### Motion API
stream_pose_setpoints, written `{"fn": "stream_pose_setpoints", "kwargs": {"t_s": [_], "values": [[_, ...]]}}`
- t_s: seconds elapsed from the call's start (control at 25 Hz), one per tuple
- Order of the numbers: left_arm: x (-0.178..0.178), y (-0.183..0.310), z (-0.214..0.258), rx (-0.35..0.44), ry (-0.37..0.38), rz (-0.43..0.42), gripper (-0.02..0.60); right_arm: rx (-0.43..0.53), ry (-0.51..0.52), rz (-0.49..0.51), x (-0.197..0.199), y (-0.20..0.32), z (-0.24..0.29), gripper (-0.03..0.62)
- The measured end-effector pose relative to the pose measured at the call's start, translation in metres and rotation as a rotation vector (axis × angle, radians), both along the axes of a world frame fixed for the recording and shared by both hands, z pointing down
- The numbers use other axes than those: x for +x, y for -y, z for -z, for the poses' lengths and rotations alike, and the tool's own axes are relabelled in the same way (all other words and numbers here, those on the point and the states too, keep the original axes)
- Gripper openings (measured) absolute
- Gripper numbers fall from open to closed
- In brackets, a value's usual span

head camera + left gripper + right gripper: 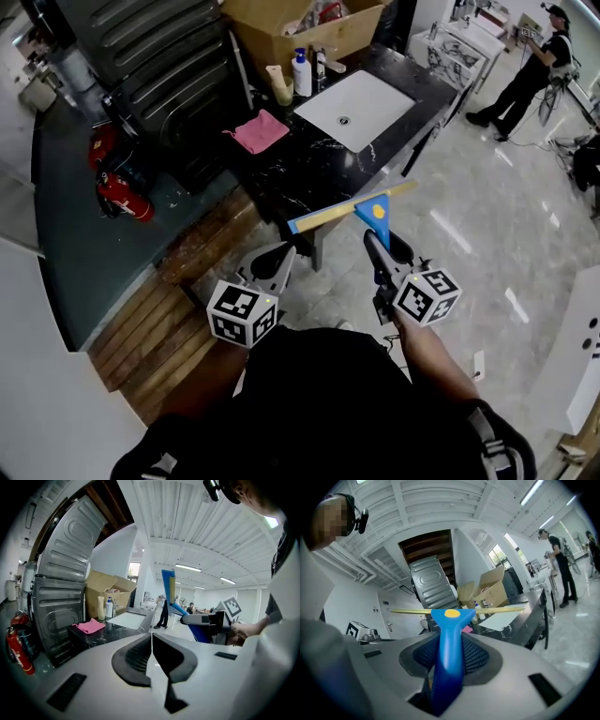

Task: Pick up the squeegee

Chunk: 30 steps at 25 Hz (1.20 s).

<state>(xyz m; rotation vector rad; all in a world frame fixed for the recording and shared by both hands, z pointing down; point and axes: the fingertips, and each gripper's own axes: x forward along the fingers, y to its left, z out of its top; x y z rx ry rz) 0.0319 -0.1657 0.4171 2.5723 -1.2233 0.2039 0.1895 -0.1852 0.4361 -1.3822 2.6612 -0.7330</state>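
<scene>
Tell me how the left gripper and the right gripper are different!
The right gripper is clamped on the blue squeegee by its handle; the left gripper holds nothing. The right gripper's jaws stand apart around that handle; the left gripper's jaws are closed together. Both carry a marker cube at the back.

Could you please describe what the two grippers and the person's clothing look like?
The left gripper and right gripper are alike: pale grey bodies, dark ribbed pads, each with a white cube of black square markers. The person wears a black top.
</scene>
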Motion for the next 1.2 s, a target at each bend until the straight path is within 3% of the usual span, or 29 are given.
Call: {"fn": "stream_pose_setpoints", "kwargs": {"t_s": [0.4,0.64,0.8,1.2], "values": [[-0.02,-0.008,0.001,-0.007,-0.02,-0.063,0.02,-0.008,0.005,-0.049,-0.028,-0.023,0.006,0.138],[-0.045,-0.01,-0.015,-0.047,-0.029,-0.038,0.02,-0.056,0.043,-0.047,-0.045,-0.028,-0.01,0.138],[-0.051,-0.006,-0.016,-0.05,-0.035,-0.034,0.02,-0.084,0.017,-0.049,-0.051,-0.035,-0.014,0.138],[-0.056,-0.003,-0.015,-0.047,-0.037,-0.041,0.02,-0.081,0.013,-0.046,-0.058,-0.036,-0.016,0.138]]}}
